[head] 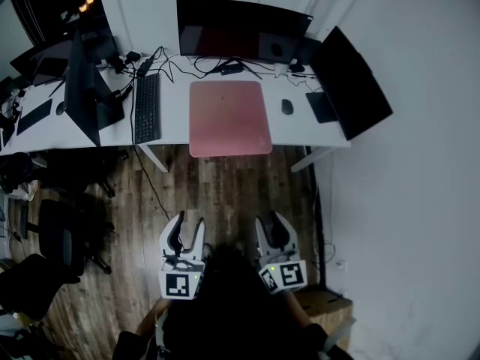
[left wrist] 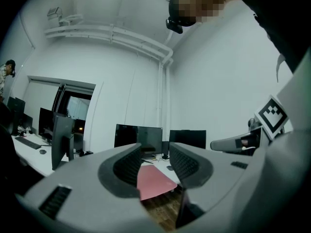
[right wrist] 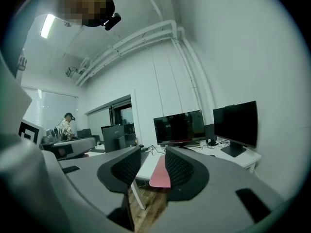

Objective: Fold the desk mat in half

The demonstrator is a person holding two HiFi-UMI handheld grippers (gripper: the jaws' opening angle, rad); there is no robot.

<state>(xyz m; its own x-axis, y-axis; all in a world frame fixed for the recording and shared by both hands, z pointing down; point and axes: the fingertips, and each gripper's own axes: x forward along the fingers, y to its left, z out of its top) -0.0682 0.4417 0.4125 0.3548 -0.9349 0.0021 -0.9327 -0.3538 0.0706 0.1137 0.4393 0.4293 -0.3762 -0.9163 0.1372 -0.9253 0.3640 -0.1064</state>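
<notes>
A pink desk mat (head: 229, 118) lies flat on the white desk (head: 296, 127), its front edge over the desk's rim, in front of the middle monitor (head: 240, 30). Both grippers hang over the wooden floor, well short of the desk. My left gripper (head: 187, 228) is open with nothing between its jaws. My right gripper (head: 273, 225) is open and empty too. In the left gripper view the desk mat (left wrist: 154, 181) shows far off between the pads (left wrist: 127, 165). The right gripper view shows the desk mat (right wrist: 159, 174) the same way, beyond its pads (right wrist: 178, 168).
A keyboard (head: 147, 107) lies left of the mat, a mouse (head: 286, 106) to its right. A second monitor (head: 348, 81) stands at the right, another monitor (head: 81, 85) at the left. Cables trail behind the mat. Black chairs (head: 52, 235) stand on the floor at the left. A wall runs along the right.
</notes>
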